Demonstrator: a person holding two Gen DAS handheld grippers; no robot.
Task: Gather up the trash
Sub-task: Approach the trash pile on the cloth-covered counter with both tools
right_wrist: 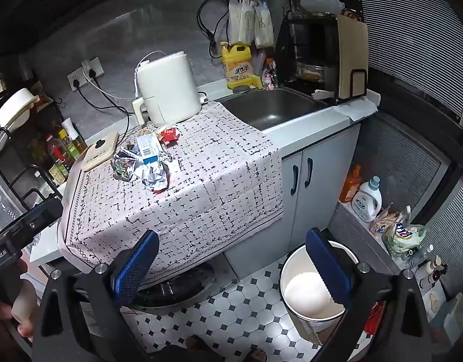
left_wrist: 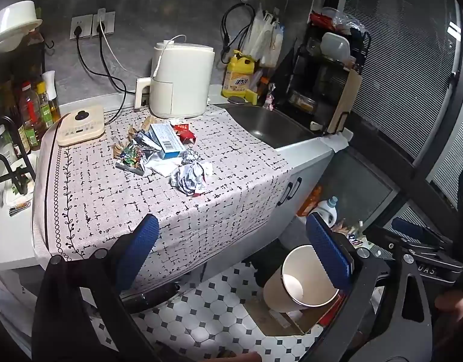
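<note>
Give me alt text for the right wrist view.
The open right gripper holds nothing and hangs short of a cloth-covered counter, where a trash pile of wrappers and crumpled paper lies near the far edge. An empty white bin stands on the tiled floor below right; behind the counter are an appliance and a sink.

The left hand-held gripper (left_wrist: pixel 231 250) tilts forward and downward, its two blue-padded fingers (left_wrist: pixel 138 250) spread wide at about 8 and 4 o'clock of its own view, with nothing gripped between them. The right hand-held gripper (right_wrist: pixel 231 265) has the same downward tilt and the same wide-apart, empty blue pads (right_wrist: pixel 329 268). Each shows in the other's view: the right one's black body at 3 to 4 o'clock of the left view with fingertips (left_wrist: pixel 451 301) beneath it, the left one at 9 o'clock of the right view above a hand (right_wrist: pixel 18 310).
</note>
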